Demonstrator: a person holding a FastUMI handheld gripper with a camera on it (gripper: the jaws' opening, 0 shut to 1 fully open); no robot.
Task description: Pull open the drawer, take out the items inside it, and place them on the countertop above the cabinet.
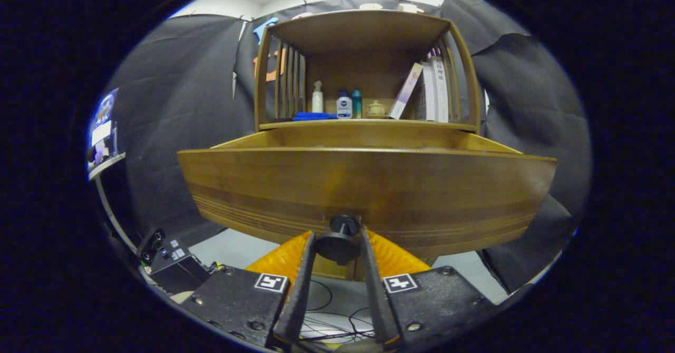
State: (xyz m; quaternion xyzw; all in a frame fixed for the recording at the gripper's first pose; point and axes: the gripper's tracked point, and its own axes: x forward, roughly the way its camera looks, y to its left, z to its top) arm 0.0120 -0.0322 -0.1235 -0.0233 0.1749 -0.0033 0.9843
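Below the shelf, the gripper (337,237) clamps the round black knob (340,241) of the pulled-out brown wooden drawer (369,189), its long front lying crosswise.

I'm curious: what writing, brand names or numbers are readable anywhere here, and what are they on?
Nothing here reads clearly.
book spines on the shelf: printed characters, too blurred to read.
blue-capped bottle on the shelf: label too small to read.
square markers: black-and-white patterns, no words, either side of the gripper, whose fingers clamp the drawer knob.
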